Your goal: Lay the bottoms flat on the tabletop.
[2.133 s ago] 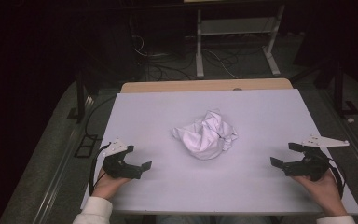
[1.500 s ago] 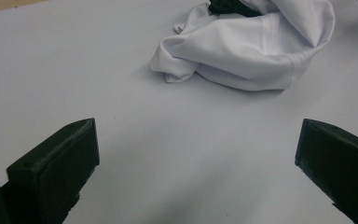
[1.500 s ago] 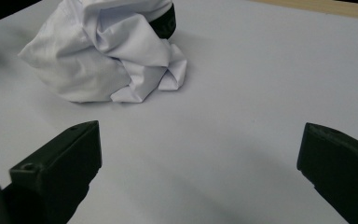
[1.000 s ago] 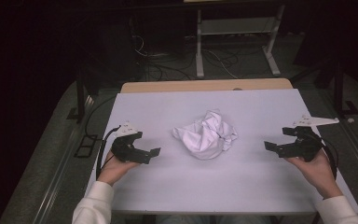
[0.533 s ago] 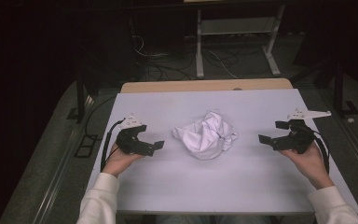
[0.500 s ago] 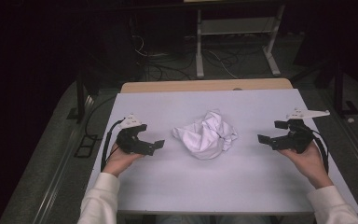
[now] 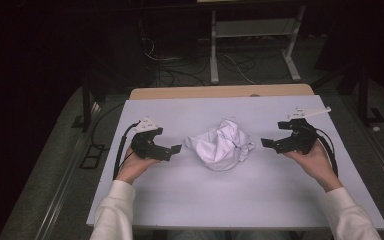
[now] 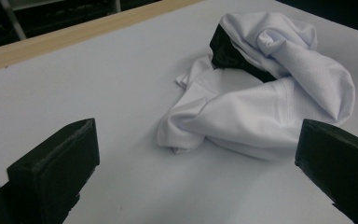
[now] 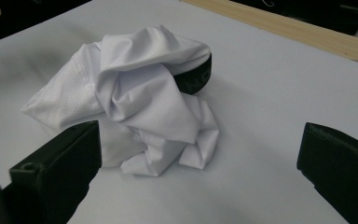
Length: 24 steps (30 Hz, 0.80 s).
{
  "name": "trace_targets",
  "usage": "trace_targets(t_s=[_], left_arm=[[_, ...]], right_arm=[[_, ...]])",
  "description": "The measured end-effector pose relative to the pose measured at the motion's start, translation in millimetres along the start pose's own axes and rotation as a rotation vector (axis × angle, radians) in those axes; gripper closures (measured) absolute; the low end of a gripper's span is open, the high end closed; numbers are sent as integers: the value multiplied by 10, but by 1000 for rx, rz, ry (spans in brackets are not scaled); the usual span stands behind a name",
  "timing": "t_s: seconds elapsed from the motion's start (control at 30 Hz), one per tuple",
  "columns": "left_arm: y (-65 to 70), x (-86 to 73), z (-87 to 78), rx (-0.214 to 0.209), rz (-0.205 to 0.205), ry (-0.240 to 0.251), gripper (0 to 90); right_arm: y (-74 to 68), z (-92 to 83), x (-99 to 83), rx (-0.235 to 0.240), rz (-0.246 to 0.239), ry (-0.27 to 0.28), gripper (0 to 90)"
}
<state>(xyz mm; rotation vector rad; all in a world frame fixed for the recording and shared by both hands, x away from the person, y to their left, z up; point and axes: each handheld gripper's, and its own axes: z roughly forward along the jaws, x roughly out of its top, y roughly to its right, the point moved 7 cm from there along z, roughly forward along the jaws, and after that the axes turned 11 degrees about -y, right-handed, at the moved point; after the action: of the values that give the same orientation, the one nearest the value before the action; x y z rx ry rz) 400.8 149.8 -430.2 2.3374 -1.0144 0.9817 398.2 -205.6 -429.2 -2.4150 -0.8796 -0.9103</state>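
At frame center the shirt point(image 7: 221, 145) is lying btwn my grippers; left gripper point(image 7: 172, 150) is sitting nearer than right gripper point(image 7: 270, 144), both jaws gaping wide.

No legible text, labels or numbers on anything.

Bare table point(image 7: 180, 195) all around crumpled shirt point(image 7: 221, 144)
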Motion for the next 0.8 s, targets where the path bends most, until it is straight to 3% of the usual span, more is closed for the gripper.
trace_targets(t_s=[0.3,0.8], left_arm=[[-22,68,172,-13,-3,-17,0],[-12,-40,503,-30,-7,-103,0]], right_arm=[[-78,243,38,16,-24,-45,0],[-222,510,161,46,-61,-70,0]])
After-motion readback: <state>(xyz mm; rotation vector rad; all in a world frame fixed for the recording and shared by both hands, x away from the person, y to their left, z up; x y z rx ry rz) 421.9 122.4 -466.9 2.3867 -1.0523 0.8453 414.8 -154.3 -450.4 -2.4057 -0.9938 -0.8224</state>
